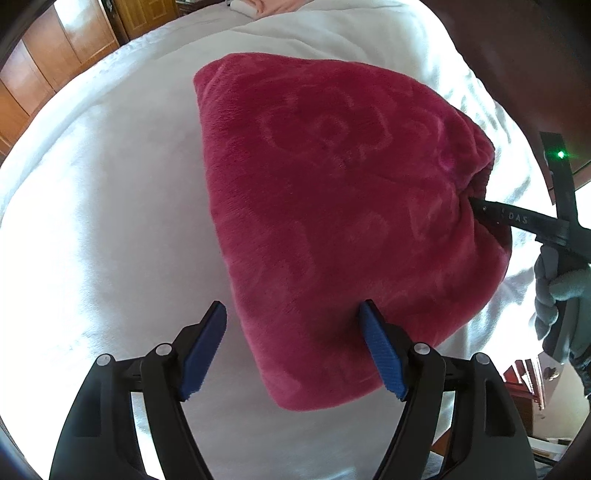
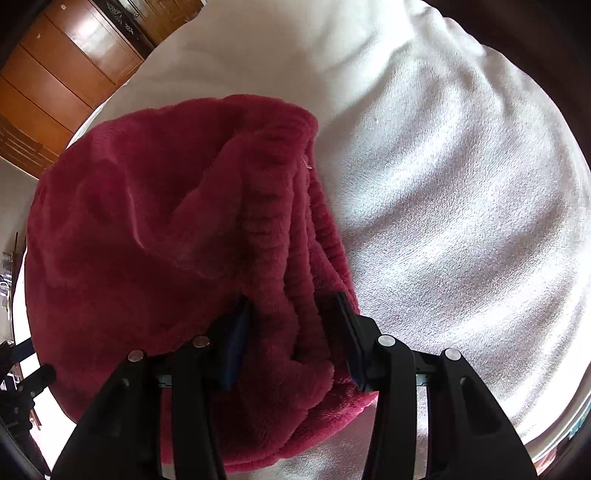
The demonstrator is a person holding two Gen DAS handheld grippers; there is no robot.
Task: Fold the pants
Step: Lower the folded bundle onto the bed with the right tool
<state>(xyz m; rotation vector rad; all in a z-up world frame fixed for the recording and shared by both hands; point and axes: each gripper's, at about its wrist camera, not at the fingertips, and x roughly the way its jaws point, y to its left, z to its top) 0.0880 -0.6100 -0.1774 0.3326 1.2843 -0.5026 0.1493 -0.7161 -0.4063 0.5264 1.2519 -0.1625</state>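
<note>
The pants [image 1: 343,206] are dark pink fleece with an embossed pattern, folded into a thick bundle on a white bed cover [image 1: 110,206]. My left gripper [image 1: 293,317] is open just above the bundle's near left edge, and holds nothing. My right gripper [image 2: 291,314] has its fingers pushed into the ribbed waistband end of the pants [image 2: 177,236], with fleece bunched between the pads. In the left wrist view its black fingers [image 1: 491,212] enter the bundle's right end, held by a gloved hand [image 1: 561,295].
The white bed cover [image 2: 443,206] spreads all round the pants. Wooden wardrobes [image 1: 62,48] stand beyond the far left of the bed and also show in the right wrist view [image 2: 62,66]. A pink and white item [image 1: 258,5] lies at the far end.
</note>
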